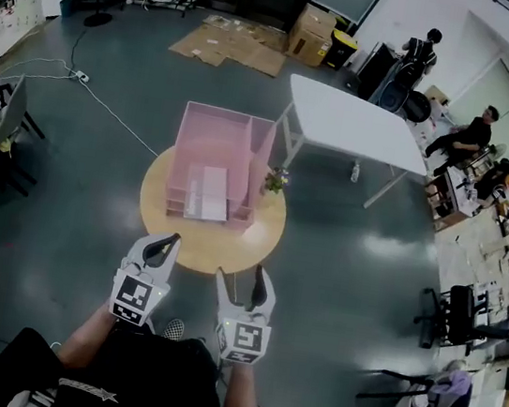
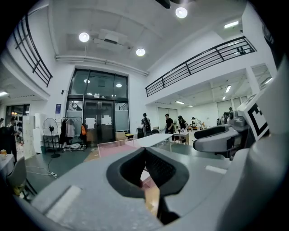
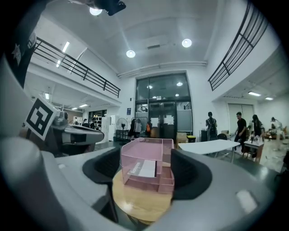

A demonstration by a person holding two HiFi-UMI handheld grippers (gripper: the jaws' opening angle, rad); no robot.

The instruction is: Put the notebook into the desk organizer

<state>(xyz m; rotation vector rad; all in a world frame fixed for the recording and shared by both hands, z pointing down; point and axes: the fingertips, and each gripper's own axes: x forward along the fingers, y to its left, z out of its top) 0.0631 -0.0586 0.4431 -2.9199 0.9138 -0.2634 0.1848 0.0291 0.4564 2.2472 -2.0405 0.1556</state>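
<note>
white notebook (image 1: pixel 209 192) lying in pink desk organizer (image 1: pixel 215 124), left tool (image 1: pixel 165 240) closed, right tool (image 1: pixel 241 277) open and empty

Clear tabletop (image 1: pixel 203 243) lies before the desk organizer (image 1: pixel 218 141), while a small plant (image 1: pixel 275 181) crowds its right side

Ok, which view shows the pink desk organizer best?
The right gripper view: the desk organizer stands whole and centred, with its front and side walls clear. The head view shows it smaller, from above, compartments open. The left gripper view catches only a pink strip of its rim.
</note>
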